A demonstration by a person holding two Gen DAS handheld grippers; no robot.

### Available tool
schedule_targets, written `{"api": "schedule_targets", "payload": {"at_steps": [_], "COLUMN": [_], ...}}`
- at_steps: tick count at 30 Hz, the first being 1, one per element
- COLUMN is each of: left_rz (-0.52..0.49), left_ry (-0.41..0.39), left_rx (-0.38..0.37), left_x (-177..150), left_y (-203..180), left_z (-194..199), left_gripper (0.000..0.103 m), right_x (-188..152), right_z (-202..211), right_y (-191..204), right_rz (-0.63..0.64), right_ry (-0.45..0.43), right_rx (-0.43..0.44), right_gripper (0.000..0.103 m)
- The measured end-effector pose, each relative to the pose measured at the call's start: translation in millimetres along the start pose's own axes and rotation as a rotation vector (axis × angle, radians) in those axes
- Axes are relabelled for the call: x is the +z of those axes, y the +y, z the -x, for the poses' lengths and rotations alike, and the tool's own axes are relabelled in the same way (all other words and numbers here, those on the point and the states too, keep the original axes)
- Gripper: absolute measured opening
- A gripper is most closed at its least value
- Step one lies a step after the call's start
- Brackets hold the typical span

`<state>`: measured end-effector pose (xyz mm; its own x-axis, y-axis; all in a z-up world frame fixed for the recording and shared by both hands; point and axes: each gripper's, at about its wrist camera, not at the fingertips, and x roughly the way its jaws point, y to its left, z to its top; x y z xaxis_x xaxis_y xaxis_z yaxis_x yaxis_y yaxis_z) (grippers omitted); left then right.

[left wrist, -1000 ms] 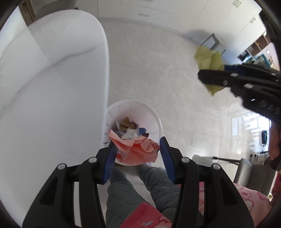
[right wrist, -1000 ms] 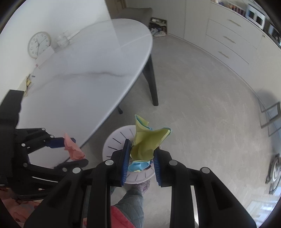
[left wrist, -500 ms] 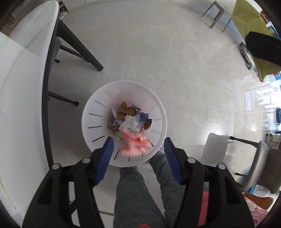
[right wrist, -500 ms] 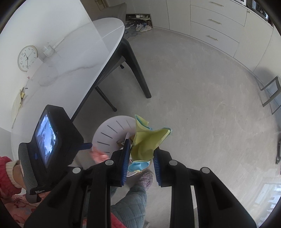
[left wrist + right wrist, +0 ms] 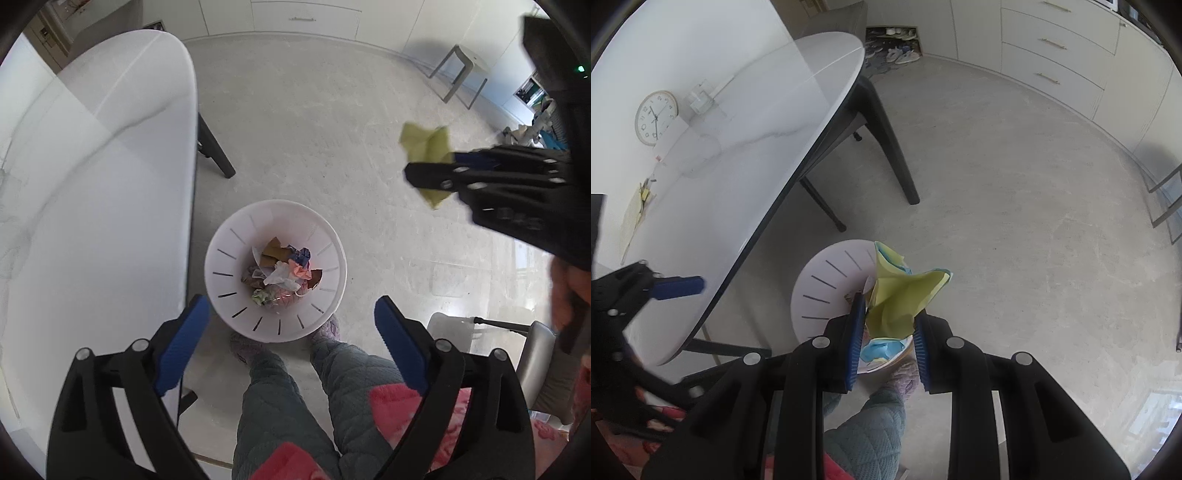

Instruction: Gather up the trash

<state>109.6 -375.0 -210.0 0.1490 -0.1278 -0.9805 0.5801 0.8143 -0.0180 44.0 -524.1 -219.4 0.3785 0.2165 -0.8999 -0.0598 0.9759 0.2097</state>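
The left gripper (image 5: 291,325) is wide open and holds nothing, above the white trash bin (image 5: 221,258). The right gripper (image 5: 888,328) squeezes crumpled yellow paper (image 5: 901,299) over the bin.

Bin on the floor beside the table, person's feet at its near side.

The bin (image 5: 236,295) stands on the floor (image 5: 332,129) just right of the table (image 5: 92,221) edge, scraps (image 5: 282,271) piled inside it. The left gripper (image 5: 291,332) hangs over its near rim, jaws wide apart. The right gripper (image 5: 888,332), off to the right and above, clamps a paper wad (image 5: 901,299). Drawers (image 5: 1052,40) line the far wall; a stool (image 5: 461,74) stands before them.
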Motion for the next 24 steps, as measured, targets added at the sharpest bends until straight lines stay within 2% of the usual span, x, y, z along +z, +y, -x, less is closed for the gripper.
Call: {"api": "schedule_targets", "payload": {"at_steps": [3, 8, 10, 11, 12, 13, 14, 15, 20, 24], "left_rz": [0.028, 0.085, 0.108, 0.116, 0.126, 0.137, 0.147, 0.158, 0.189, 0.206], "left_ry": [-0.013, -0.009, 0.004, 0.009, 0.014, 0.019, 0.022, 0.025, 0.023, 0.001], "left_rx": [0.012, 0.03, 0.04, 0.043, 0.046, 0.044, 0.044, 0.044, 0.046, 0.054], "left_x": [-12, -26, -32, -33, -35, -37, -39, -40, -41, -39], "left_y": [11, 31, 39, 42, 46, 50, 53, 57, 70, 76], "left_z": [15, 22, 22, 22, 21, 20, 18, 18, 19, 25], "left_gripper": [0.091, 0.091, 0.091, 0.091, 0.091, 0.091, 0.091, 0.091, 0.091, 0.091], "right_x": [-1, -10, -15, -18, -20, -23, -24, -24, -13, 4], "right_z": [-35, -117, -145, -157, -165, -170, -175, -177, -158, -109], "right_y": [9, 29, 36, 40, 44, 47, 50, 51, 55, 51], "right_rz": [0.038, 0.102, 0.113, 0.119, 0.128, 0.136, 0.147, 0.151, 0.118, 0.064], "right_ry": [0.054, 0.176, 0.219, 0.237, 0.245, 0.25, 0.26, 0.266, 0.242, 0.164], "right_rx": [0.015, 0.034, 0.044, 0.048, 0.034, 0.022, 0.011, 0.002, -0.017, -0.01], "right_gripper": [0.027, 0.027, 0.032, 0.044, 0.061, 0.068, 0.078, 0.083, 0.088, 0.093]}}
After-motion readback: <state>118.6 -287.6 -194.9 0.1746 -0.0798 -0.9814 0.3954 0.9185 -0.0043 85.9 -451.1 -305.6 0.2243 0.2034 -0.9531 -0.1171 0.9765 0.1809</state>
